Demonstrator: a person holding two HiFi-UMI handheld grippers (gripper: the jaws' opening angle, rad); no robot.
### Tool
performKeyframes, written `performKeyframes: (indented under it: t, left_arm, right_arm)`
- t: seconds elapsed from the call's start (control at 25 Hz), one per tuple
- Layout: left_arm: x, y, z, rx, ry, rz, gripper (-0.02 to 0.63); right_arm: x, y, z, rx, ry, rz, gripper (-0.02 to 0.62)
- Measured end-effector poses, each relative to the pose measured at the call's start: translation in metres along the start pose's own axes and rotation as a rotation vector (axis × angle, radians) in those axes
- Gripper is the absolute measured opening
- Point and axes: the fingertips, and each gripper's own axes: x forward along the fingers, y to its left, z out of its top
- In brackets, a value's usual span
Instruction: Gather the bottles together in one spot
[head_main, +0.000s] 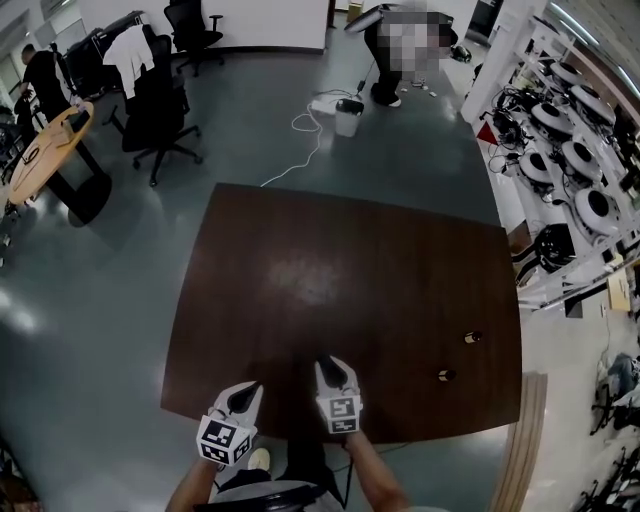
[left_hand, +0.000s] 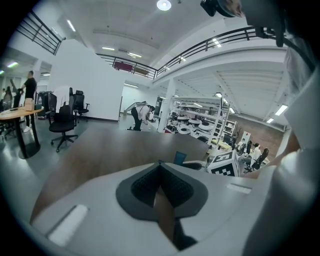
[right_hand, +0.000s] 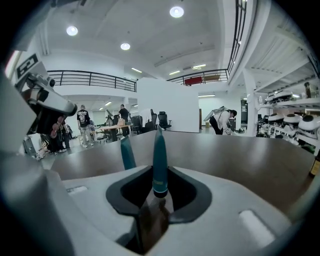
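Presently, no bottle is gripped, so the task is judged to be at its opening step, with the reach yet to be made. At the near edge of the table (head_main: 340, 270), the left gripper (head_main: 244, 394) and the right gripper (head_main: 335, 368) are held side by side, both pointed away toward the far edge, with the forearms drawn in close below them. The left jaws are seen pressed together with nothing between them; the right jaws are parted, and only bare tabletop is seen in the gap. The right gripper is held low and roughly level, so that the tabletop is viewed almost edge-on along it. Farther off and well to the right, near the table's right edge, a small dark bottle (head_main: 446, 375) is stood upright, and a second bottle (head_main: 473, 337) is set just beyond it, near it but apart. No other bottles can be made out. The next move is judged to call for the right gripper to be carried rightward to the nearer bottle, the jaws being set around its body before closing.
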Motion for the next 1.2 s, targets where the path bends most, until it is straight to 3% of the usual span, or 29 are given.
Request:
performKeyframes:
  t: [0.72,0.96,1.2]
  left_arm:
    - [-0.008,0.009,-0.015,-0.017,0.023,0.012,0.0]
    - [-0.01,0.014,-0.012,-0.016,0.023,0.012,0.0]
    - [-0.002,0.006,-0.006,-0.013,0.022,0.004,0.0]
  right_arm:
    - [0.007,0.002,-0.019,-0.016,0.011,-0.018,0.098]
    - [0.004,0.007,-0.02,-0.005,0.008,-0.027,0.204]
    - [-0.019,0.007,-0.011,0.01,0.002,-0.021,0.207]
